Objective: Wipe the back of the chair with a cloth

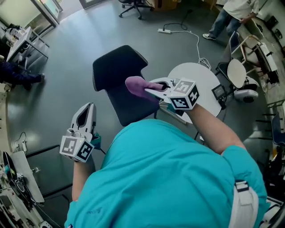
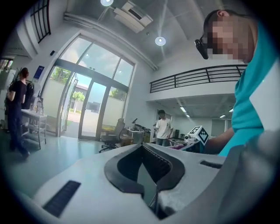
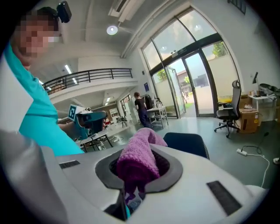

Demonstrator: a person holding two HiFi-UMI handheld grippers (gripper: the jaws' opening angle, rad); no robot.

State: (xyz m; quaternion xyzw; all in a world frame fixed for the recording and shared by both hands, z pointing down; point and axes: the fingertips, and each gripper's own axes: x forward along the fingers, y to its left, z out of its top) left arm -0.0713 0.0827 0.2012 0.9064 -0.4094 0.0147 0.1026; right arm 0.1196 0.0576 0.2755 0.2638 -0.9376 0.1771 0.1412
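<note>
A dark navy chair back [image 1: 119, 80] stands in front of me in the head view, its top edge toward the upper left. My right gripper [image 1: 149, 89] is shut on a purple cloth [image 1: 140, 87] held over the chair back's right side. In the right gripper view the cloth [image 3: 139, 164] bulges out between the jaws, with the chair back [image 3: 186, 144] just behind it. My left gripper [image 1: 86, 115] hangs low at the left, off the chair, jaws closed on nothing. In the left gripper view the pads [image 2: 151, 164] meet at their tips.
A round white table [image 1: 202, 89] stands right of the chair, with a white stool [image 1: 237, 73] beyond. A power strip and cable [image 1: 165, 31] lie on the grey floor. A person [image 1: 231, 13] stands at the far right; desks [image 1: 22, 40] line the left.
</note>
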